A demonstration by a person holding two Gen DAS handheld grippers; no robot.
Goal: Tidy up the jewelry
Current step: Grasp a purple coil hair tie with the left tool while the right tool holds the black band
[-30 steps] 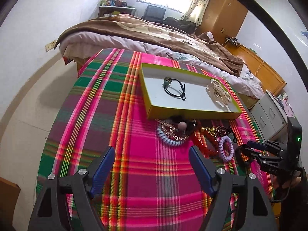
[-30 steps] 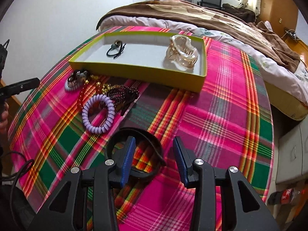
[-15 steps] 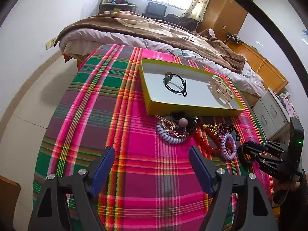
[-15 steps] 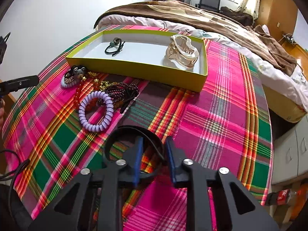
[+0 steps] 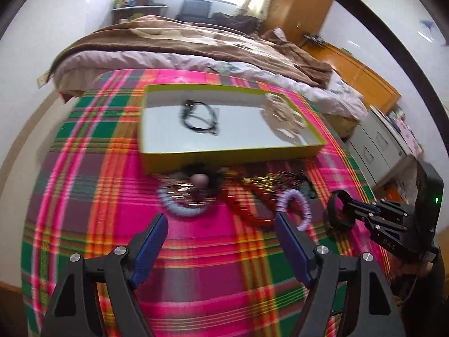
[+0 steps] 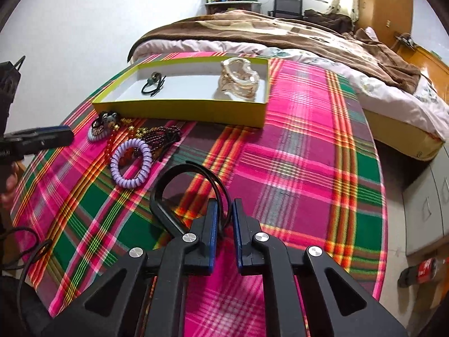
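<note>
1. Plaid cloth point(image 6: 294, 146) in pink, green and orange is spread over the table on which everything lies; a bed with a brown blanket point(image 6: 280, 31) is seen behind it at the top of both views.
2. Nearest the lens, at the bottom centre of the right wrist view, the right gripper point(image 6: 224, 219) is seen clamped on a black headband point(image 6: 179, 174). Its jaws have just been closing, and the band's thin end is pinched between the blue pads while the loop arches up and to the left above the cloth.
3. At the bottom of the left wrist view, the left gripper point(image 5: 221, 221) is held wide apart with nothing between its fingers; this view is blurred.
4. Just beyond the headband, left of centre in the right wrist view, a purple coil hair tie point(image 6: 131, 163) is laid flat on the cloth.
5. Touching it on the far side, a tangle of beaded bracelets point(image 6: 157, 137) in red, gold and dark beads is piled, with a pale coil tie bearing a small bear charm point(image 6: 105, 125) at its left end.
6. Further back, a yellow-green tray point(image 6: 179, 109) with a white floor is set just behind the pile.
7. Inside the tray, a black hair elastic point(image 6: 153, 84) is placed towards the left and a clear hair claw point(image 6: 238, 77) towards the right, well apart.
</note>
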